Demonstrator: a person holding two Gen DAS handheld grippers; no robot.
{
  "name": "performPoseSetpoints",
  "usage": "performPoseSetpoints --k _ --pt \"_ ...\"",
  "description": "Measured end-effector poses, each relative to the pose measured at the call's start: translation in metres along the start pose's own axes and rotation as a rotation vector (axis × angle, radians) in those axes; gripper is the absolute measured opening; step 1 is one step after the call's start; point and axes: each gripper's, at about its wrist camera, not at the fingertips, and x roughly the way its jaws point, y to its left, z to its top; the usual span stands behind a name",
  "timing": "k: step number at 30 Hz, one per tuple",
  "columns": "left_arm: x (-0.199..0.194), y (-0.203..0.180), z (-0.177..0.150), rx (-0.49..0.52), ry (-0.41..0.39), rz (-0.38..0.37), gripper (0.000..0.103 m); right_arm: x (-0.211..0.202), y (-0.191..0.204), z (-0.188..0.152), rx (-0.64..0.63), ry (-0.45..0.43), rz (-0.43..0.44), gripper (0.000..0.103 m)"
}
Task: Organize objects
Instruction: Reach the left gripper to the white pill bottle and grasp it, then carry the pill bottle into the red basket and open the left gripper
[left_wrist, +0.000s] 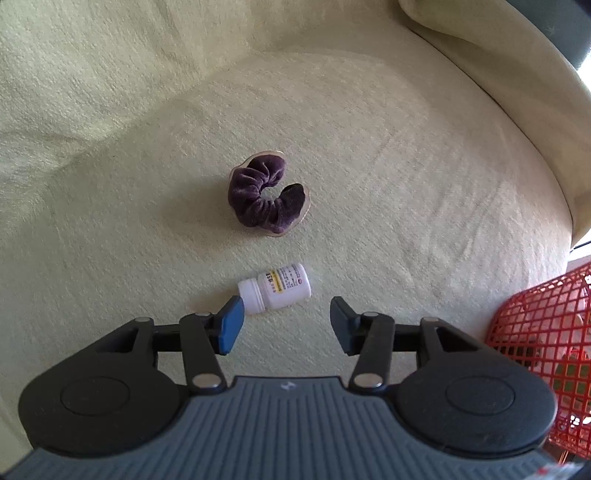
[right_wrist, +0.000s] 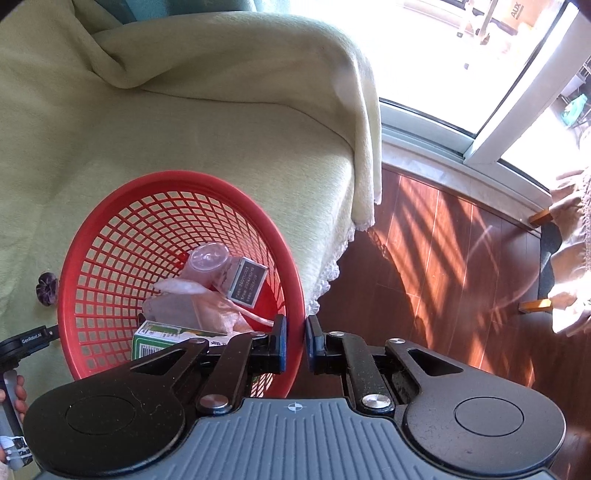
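While left claw (left_wrist: 286, 321) gapes: 1 bottle (left_wrist: 275, 288), 1 scrunchie (left_wrist: 264, 195) (right claw (right_wrist: 294, 341) pinching 1 basket (right_wrist: 110, 206) rim).

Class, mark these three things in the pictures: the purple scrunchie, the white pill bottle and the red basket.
purple scrunchie (left_wrist: 258, 195): left wrist view, on the velvet band's left curve.
white pill bottle (left_wrist: 284, 286): left wrist view, on its labelled side.
red basket (right_wrist: 177, 179): right wrist view, on the far rim.
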Motion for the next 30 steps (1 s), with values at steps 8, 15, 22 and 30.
performPoseSetpoints --k 8,15,22,30 --pt "0.021 0.001 0.008 -0.052 0.000 0.044 0.045 -0.001 -0.006 0.000 0.019 0.008 0.018 0.007" --pt "0.024 -0.003 0.005 0.025 -0.013 0.058 0.042 -0.002 -0.007 -0.001 0.017 0.003 0.026 0.007" --pt "0.006 0.001 -0.008 0.109 -0.012 0.050 0.042 -0.003 -0.005 -0.004 0.003 -0.007 0.034 0.007" --pt "-0.043 0.000 -0.013 0.122 -0.049 -0.009 0.042 -0.009 0.000 -0.007 -0.013 -0.038 0.058 0.007"
